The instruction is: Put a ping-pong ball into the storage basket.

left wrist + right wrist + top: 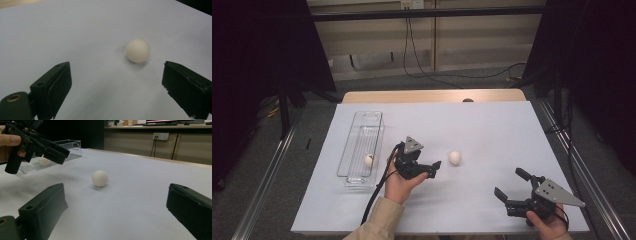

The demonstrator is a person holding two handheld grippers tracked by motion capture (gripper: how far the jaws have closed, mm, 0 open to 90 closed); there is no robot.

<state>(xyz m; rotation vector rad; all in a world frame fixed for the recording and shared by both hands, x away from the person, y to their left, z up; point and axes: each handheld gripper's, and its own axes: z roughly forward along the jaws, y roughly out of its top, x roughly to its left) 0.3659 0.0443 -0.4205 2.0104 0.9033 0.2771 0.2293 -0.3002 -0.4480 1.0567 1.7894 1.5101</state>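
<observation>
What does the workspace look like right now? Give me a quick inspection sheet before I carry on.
Surface: table covered by a white sheet, wooden edge showing at the far side.
Job's things: one white ball loose on the sheet; a second ball inside the clear tray at the left.
Clutter: nothing seen.
Grippers: left tool open, aimed at the loose ball, not touching it; right tool open and holding nothing, near the front right corner.
Cables: a black cable trails from the left tool; more cables lie on the floor beyond the table.
Surroundings: dark curtains both sides, wall sockets on the far wall.
</observation>
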